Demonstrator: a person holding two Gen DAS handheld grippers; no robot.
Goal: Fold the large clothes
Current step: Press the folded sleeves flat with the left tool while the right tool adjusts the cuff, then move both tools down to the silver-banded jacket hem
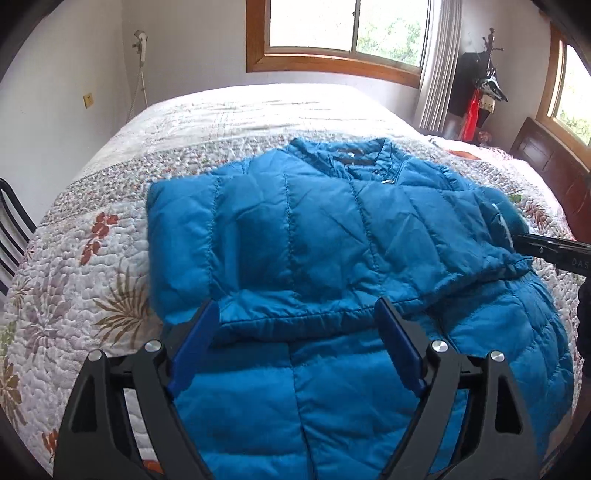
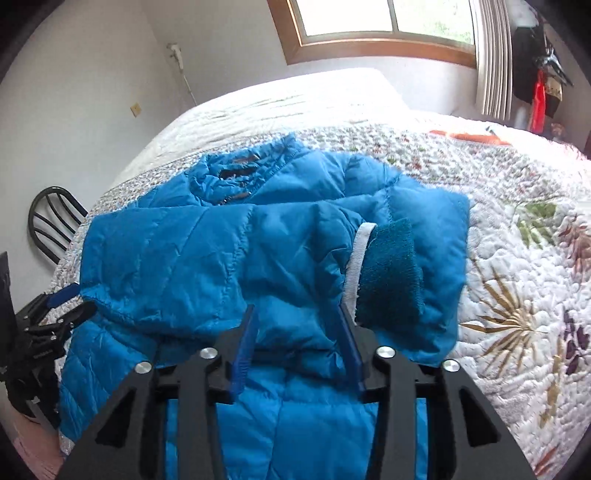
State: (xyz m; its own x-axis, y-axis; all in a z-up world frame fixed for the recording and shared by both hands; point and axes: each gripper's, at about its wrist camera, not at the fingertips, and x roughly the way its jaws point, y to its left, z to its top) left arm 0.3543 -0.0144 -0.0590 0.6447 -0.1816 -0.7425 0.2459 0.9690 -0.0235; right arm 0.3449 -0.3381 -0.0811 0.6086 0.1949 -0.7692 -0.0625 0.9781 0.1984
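A blue quilted jacket point(image 1: 295, 229) lies on the bed, collar at the far side, with a sleeve folded across its front. The sleeve's dark teal knit cuff point(image 2: 391, 273) with a white band rests on the right half of the jacket point(image 2: 184, 258). My left gripper point(image 1: 297, 310) stands open and wide just over the folded sleeve's near edge, and nothing is pinched between its pads. My right gripper point(image 2: 297, 314) is open beside the cuff; cloth lies under its fingers but they do not press on it. Each gripper shows at the edge of the other's view.
A white floral quilt point(image 1: 92, 258) covers the bed around the jacket. A dark metal chair point(image 2: 51, 218) stands at the bed's left side. A dark wooden headboard point(image 1: 554, 166) and a coat stand point(image 1: 480, 85) are at the right, with windows point(image 1: 347, 26) behind.
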